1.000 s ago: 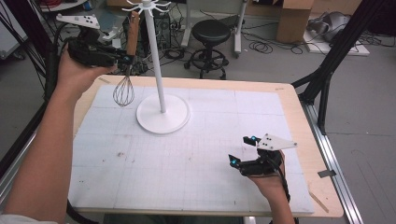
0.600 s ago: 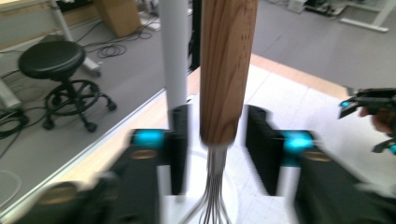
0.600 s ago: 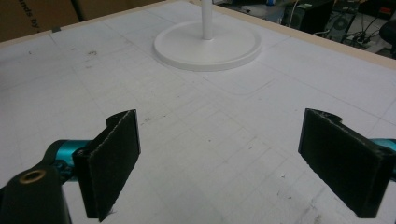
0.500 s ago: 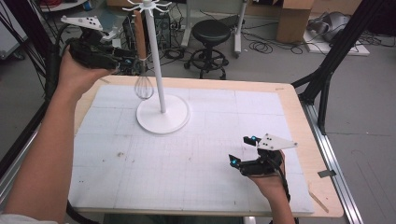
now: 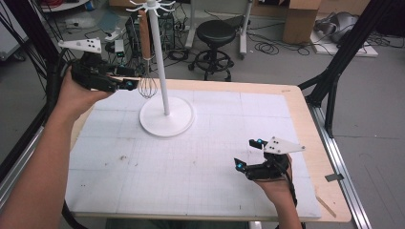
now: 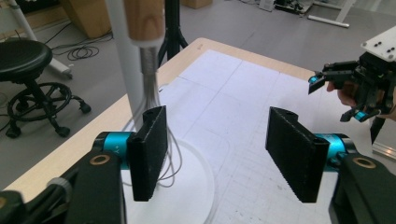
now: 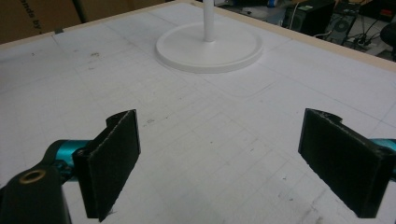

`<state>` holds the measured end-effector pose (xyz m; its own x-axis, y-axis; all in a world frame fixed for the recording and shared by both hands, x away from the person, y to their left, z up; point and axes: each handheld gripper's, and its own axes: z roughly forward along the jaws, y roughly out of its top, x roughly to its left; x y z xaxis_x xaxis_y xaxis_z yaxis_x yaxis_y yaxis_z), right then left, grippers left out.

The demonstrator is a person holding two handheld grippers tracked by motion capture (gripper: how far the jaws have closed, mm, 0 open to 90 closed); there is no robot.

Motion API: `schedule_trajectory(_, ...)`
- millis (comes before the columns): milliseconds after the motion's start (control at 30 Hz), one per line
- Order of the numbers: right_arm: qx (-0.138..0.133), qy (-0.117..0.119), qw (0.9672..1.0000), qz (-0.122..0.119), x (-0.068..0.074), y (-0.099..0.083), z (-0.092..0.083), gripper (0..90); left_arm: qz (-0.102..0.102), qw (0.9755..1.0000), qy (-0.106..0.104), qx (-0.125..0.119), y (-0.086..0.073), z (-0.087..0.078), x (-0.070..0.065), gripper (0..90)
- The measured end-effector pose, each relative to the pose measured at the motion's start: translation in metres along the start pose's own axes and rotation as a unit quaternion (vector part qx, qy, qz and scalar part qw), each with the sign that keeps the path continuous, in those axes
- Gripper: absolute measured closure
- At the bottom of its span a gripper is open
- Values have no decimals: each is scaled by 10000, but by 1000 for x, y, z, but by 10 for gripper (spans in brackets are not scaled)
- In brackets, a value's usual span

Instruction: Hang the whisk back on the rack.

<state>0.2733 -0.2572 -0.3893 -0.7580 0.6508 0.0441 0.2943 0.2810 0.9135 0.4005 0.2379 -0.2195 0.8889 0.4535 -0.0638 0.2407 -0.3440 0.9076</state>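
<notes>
A light wire whisk, best held by its wooden handle, hangs upper left beside the spread left gripper

The stand is white, on a white gridded mat edged by pale wood. The whisk has a wooden-brown handle and silver wires. Black jaws carry teal fittings.

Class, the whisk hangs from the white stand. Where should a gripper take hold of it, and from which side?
Grip the whisk by its straight wooden handle, not the springy wire loops, judging by shape. Come from the left gripper's side: the stand's pole blocks the other.
</notes>
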Motion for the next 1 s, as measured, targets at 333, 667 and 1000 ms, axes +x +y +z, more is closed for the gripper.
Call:
schedule_trajectory(333, 21, -1, 10000, 1, 0, 0, 0, 113, 123, 9995, -266, -116, -21, 1, -17, 303)
schedule_trajectory(667, 56, -4, 10000, -12, 1, -1, 2, 113, 313, 9970, -618, -356, -43, 8, -45, 235)
schedule_trajectory(1000, 6, -52, 10000, 21, -2, -1, -2, 113, 257, 9951, -879, -368, -71, 27, -60, 194)
